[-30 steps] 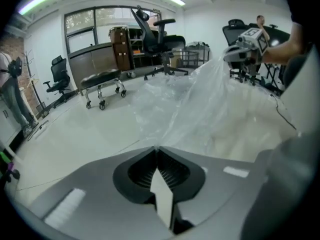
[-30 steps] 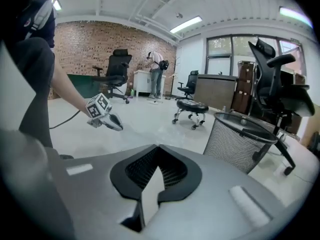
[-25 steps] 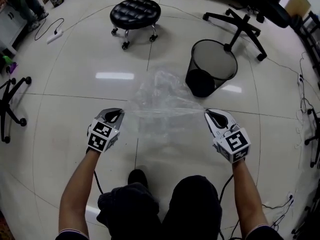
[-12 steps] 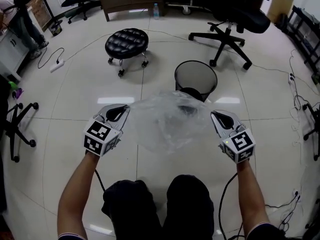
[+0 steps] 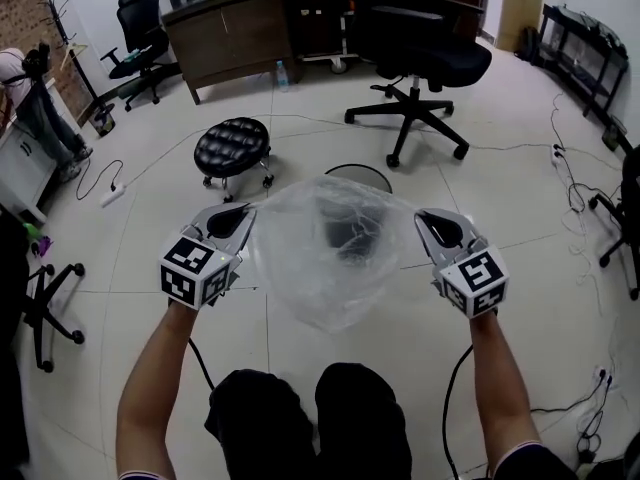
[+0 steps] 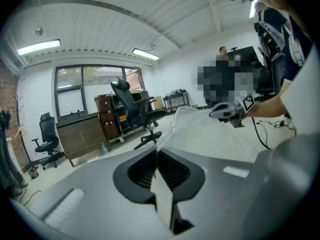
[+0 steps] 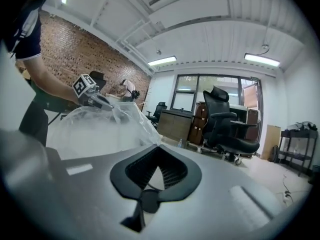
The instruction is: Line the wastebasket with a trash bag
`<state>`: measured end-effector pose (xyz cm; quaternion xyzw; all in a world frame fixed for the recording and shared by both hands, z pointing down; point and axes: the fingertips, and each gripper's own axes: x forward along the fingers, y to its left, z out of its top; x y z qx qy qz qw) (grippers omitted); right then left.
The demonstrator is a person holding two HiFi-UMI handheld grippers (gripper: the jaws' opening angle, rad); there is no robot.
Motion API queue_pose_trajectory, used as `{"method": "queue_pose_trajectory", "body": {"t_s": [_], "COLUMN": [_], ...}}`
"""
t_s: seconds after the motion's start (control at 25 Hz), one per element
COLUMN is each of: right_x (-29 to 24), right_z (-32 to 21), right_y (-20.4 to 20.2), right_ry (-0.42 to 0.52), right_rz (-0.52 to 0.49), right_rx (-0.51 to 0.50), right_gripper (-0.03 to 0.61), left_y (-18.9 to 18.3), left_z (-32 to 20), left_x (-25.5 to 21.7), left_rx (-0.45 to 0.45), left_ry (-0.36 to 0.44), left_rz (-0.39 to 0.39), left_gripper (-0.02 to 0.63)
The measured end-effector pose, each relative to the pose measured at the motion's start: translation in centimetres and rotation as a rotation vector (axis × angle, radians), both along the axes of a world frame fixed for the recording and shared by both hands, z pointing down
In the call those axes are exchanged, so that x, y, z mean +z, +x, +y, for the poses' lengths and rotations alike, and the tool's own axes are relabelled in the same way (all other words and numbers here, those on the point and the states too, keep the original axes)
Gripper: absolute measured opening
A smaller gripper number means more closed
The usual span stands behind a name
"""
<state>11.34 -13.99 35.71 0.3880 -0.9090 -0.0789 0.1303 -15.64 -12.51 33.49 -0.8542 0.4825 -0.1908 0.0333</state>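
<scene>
Clear plastic fills the middle of the head view, where a bag [image 5: 325, 258] hangs stretched between two hand-held grippers. Its top edge is drawn across the frame and its billowed body sags toward lower centre. The left gripper [image 5: 248, 212], at centre left, has its jaws pressed together on the bag's left edge. The right gripper [image 5: 419, 219], at centre right, pinches the opposite edge the same way.

In the left gripper view the film runs from the closed tips toward the upper right of the frame, where the other gripper shows. In the right gripper view it runs from the tips toward the upper left.

The wastebasket [image 5: 358, 168], black, stands on the pale tiled floor [image 5: 520, 308] just above the bag in the frame. Its rim shows over the plastic and its dark body is seen dimly through it. It sits between the two grippers and beyond them; whether the bag touches it cannot be told.

A black stool [image 5: 231, 146] stands at upper left, an office chair [image 5: 420, 63] at upper centre, and a wooden cabinet [image 5: 222, 30] along the top edge.
</scene>
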Motion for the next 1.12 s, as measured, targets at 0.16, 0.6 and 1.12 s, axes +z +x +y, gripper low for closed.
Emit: {"method": "queue_pose_trajectory", "body": {"t_s": [0.16,0.6,1.12], "right_x": [-3.5,-13.3,-11.8], "right_z": [-1.8,-7.9,-13.3], "right_y": [1.1,2.5,2.4], "right_ry": [0.042,0.177,0.13], "right_rz": [-0.008,-0.043,-0.003], "right_rx": [0.019,0.104,0.183], "right_gripper": [0.002,0.002,0.002], "left_y": [2.2,5.0,4.8], "left_z": [-2.2,-9.7,-17.8], "left_x": [-3.9,-12.2,-10.1], "left_rx": [0.022,0.09,0.123], "left_ry": [0.036,0.172,0.123], "left_rz": [0.012,0.064,0.108], "left_gripper": [0.011,0.011,0.011]}}
